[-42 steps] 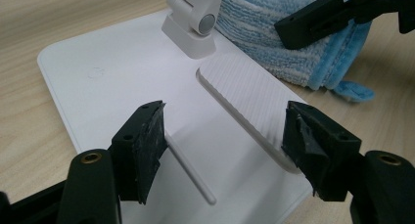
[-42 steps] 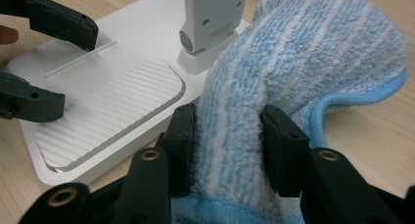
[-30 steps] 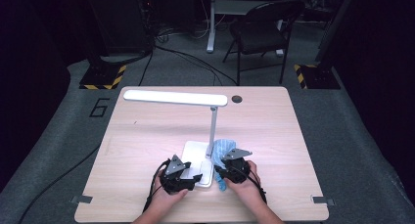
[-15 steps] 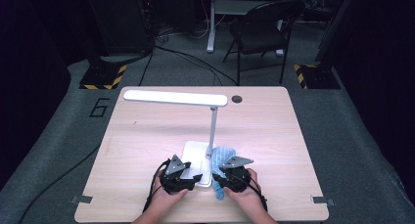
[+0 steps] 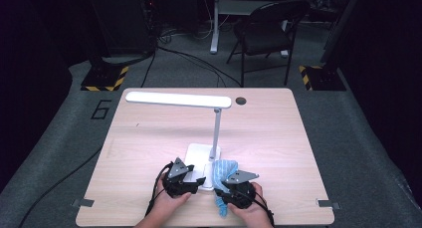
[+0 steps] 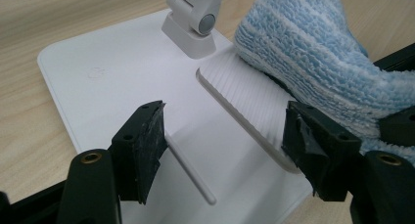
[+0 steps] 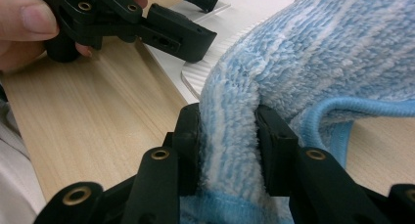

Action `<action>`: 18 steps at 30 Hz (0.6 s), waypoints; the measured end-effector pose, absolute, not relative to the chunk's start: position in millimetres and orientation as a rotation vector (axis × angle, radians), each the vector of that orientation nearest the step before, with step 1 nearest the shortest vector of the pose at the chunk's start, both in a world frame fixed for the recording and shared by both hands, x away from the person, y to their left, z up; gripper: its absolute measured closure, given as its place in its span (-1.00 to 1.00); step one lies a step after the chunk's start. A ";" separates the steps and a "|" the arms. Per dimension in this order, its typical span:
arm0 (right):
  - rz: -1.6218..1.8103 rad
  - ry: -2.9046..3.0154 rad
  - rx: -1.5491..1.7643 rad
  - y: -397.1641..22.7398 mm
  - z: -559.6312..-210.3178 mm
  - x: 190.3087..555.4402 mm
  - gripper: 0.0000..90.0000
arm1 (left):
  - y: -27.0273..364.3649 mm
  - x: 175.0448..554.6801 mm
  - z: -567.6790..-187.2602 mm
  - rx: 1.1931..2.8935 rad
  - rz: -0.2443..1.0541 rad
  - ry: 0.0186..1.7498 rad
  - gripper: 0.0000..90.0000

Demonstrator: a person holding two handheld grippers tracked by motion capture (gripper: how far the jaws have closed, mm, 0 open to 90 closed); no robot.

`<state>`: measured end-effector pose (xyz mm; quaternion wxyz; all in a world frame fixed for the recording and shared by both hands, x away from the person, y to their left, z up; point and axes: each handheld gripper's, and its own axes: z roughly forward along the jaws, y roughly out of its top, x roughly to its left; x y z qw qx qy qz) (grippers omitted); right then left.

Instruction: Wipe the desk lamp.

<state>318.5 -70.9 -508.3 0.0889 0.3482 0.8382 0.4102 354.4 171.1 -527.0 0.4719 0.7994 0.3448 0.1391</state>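
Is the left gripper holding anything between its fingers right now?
No, the left gripper is open, its fingers apart above the white lamp base, gripping nothing.

**Room around the lamp base**

Lamp base (image 5: 199,154): post (image 5: 217,131) rises at its back edge, lamp head (image 5: 178,99) overhangs beyond. Blue cloth (image 5: 225,169) blocks base's right edge. Tabletop (image 5: 278,138) left, right & behind base lies bare.

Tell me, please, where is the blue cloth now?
In the high view the blue cloth lies at the near edge of the table, over the right side of the white lamp base. The right gripper pinches it.
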 end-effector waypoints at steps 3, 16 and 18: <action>1.229 2.485 1.049 -70.5 -509.1 319.9 0.46 | 171.1 354.3 -527.0 1.958 0.342 0.844 -0.29; 1.221 2.458 1.069 -70.8 -510.3 335.1 0.45 | 171.1 354.3 -526.9 1.959 0.343 0.843 -0.28; 1.221 2.457 1.084 -70.6 -510.1 337.8 0.45 | 171.1 354.3 -527.0 1.959 0.343 0.843 -0.29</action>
